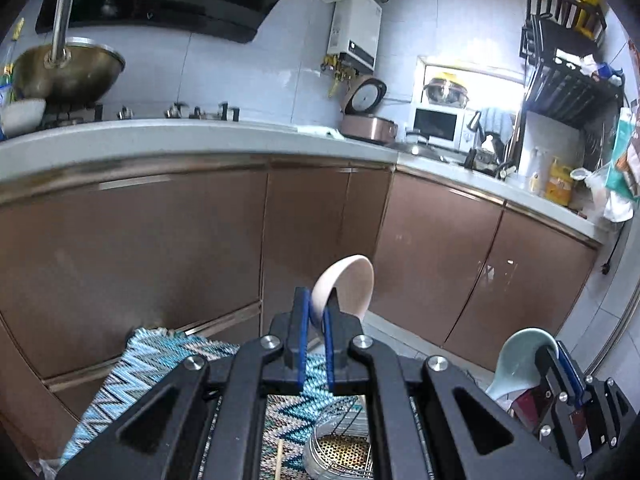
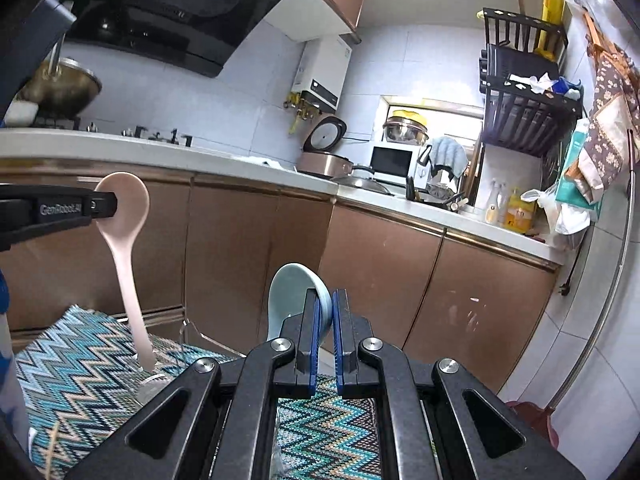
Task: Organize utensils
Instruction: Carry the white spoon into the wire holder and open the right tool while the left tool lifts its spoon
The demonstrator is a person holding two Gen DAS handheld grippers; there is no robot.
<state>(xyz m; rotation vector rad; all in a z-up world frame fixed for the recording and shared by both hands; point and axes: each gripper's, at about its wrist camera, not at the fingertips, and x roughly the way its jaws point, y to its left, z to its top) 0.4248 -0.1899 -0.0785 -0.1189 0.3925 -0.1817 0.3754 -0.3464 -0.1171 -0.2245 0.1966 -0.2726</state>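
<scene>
A pale pink plastic soup spoon (image 2: 124, 220) is held by its bowl in the left gripper (image 1: 316, 312), whose blue-padded fingers (image 1: 303, 320) are closed narrowly on the bowl's rim; its long handle hangs down, and the tip is seen in the right wrist view at, or just above, what seems to be a clear container (image 2: 154, 384) on the zigzag-patterned woven mat in blue, teal and beige (image 2: 80, 364). A light blue-green ceramic soup spoon (image 2: 294, 300) is pinched likewise at the bowl by the right gripper (image 2: 326, 316), its jaws nearly together, and is carried aloft above the mat. Since both spoons are gripped on curved, smooth bowls instead of flat handles, a slip or a swing within the pads is judged the chief risk; the ceramic one would probably chip or break if dropped. Whether the pink handle is inside the container or only beside it cannot be told, so a release might let it topple out. A round perforated metal strainer (image 1: 340, 452) lies below the left gripper and could be struck on descent. The two grippers are near each other, and a collision is possible.
</scene>
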